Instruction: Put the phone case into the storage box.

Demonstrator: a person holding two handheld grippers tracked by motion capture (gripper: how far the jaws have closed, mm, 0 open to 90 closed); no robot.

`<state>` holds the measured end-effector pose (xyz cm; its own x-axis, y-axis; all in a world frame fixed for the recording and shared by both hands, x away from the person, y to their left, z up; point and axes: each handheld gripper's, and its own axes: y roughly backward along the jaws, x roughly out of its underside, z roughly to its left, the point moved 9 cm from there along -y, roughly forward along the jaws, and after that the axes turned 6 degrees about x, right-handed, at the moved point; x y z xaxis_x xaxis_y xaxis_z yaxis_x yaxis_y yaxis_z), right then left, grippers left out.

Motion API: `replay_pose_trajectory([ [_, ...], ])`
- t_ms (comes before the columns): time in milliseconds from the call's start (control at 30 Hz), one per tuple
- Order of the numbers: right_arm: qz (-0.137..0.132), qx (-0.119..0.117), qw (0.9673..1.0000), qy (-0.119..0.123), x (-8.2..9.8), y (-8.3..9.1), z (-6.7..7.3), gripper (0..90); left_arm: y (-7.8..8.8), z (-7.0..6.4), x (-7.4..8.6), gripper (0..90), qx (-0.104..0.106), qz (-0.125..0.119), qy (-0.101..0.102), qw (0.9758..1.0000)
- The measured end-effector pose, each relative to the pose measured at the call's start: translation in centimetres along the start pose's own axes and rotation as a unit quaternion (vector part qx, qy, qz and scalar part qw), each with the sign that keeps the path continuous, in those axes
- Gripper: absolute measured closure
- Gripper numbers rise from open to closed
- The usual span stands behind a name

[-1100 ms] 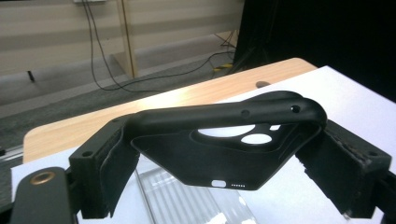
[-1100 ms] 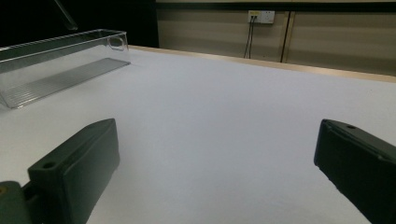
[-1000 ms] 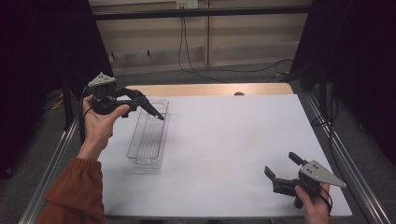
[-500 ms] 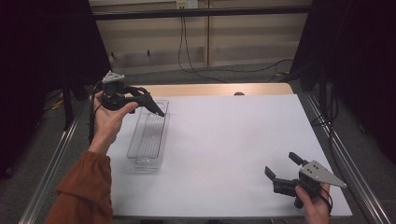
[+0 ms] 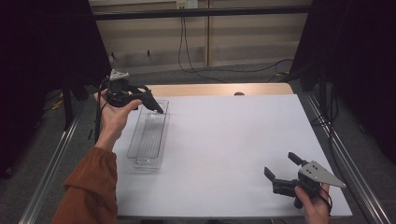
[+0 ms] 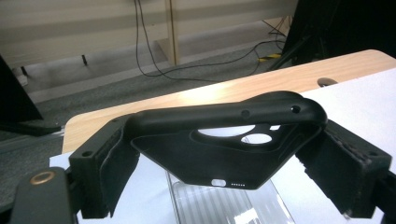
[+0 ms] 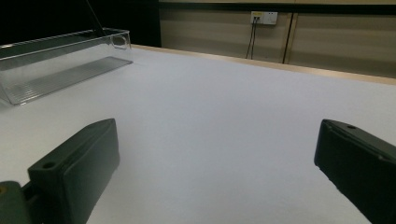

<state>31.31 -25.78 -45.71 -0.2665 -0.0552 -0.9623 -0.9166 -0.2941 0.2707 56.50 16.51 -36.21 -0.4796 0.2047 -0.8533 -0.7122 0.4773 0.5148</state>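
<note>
Cutouts in phone case (image 6: 233, 140) show from left gripper (image 6: 233, 186) view.

In the left gripper view the black phone case (image 6: 233, 140) is hiding most of the clear tray (image 6: 224, 205) below it, and the bottom edge is cutting off the tray's near part. In the right gripper view the left edge is cropping the tray (its far end), and both jaws are running out of frame. In the high view the right hand (image 5: 317, 207) is leaving the bottom edge.

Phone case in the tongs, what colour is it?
Black; the phone case shows best in the left gripper view.
</note>
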Motion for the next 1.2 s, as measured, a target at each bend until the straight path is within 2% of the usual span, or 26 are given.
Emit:
replay_pose_trajectory([
  [267, -0.002, 0.003, 1.0000, 0.001, 0.0, 0.0, -0.1, 0.0, -1.2, 0.0, 0.5, 14.2, -0.020, 0.010, 0.009, 0.9997],
  [400, -0.002, 0.001, 1.0000, 0.002, 0.0, 0.1, 0.0, 0.0, -1.7, 0.2, 0.7, 14.3, -0.038, 0.014, 0.012, 0.9991],
  [800, 0.004, -0.005, 1.0000, 0.004, 0.1, 0.0, 0.1, 0.0, -3.3, 0.2, 1.3, 14.2, -0.056, 0.021, 0.030, 0.9977],
  [933, 0.005, -0.007, 0.9999, 0.006, 0.2, -0.1, 0.2, 0.0, -3.8, 0.2, 1.4, 14.1, -0.064, 0.019, 0.043, 0.9968],
  [1067, 0.004, -0.007, 1.0000, 0.006, 0.2, 0.0, 0.3, 0.0, -4.3, 0.1, 1.7, 14.0, -0.069, 0.027, 0.039, 0.9965],
  [1200, 0.005, -0.008, 0.9999, 0.007, 0.2, 0.0, 0.3, 0.0, -4.6, 0.3, 1.8, 14.0, -0.073, 0.025, 0.045, 0.9960],
])
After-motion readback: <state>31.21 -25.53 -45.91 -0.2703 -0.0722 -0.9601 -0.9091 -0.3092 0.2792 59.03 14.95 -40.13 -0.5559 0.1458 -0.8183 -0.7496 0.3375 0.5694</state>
